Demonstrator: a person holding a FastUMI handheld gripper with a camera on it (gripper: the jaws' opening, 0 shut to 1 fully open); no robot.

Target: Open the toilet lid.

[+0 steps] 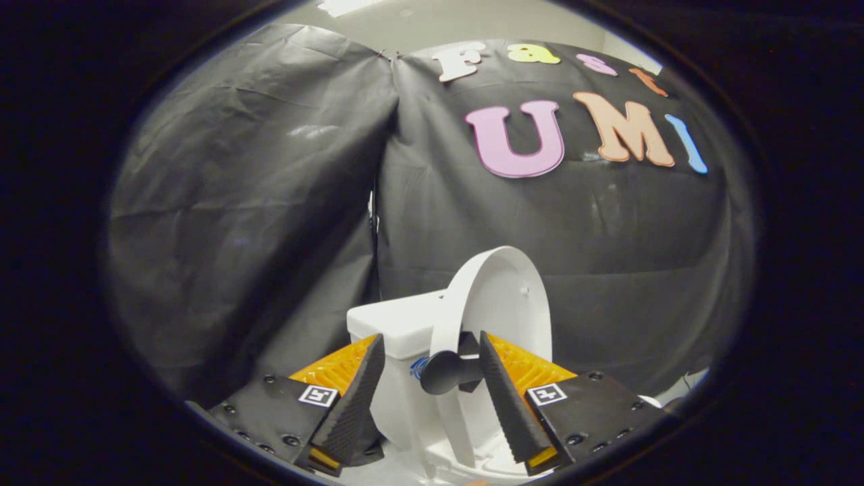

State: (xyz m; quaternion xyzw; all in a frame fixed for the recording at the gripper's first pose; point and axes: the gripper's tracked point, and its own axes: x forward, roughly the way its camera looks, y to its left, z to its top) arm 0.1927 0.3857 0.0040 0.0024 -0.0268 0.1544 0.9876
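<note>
Just ahead of the gripper (432, 385), between its spread fingers: a small white plastic toy toilet (405, 378), with the round white toilet lid (496, 304) already swung up to near upright, edge-on and tilted slightly back toward the boxy white cistern (398, 324) on its far left. Fingers parted and pinching nothing; the right one lying against or just beside a rounded dark knob (445, 372) that juts from the lid's near edge, contact impossible to confirm. Knob presumably there as a handle, lid likely raised by nudging it from below. Judged mostly done: lid standing clear of the bowl, perhaps needing only a last push back to rest against the cistern. Behind everything, creased black cloth wall (256, 202) closing off the far side.
</note>
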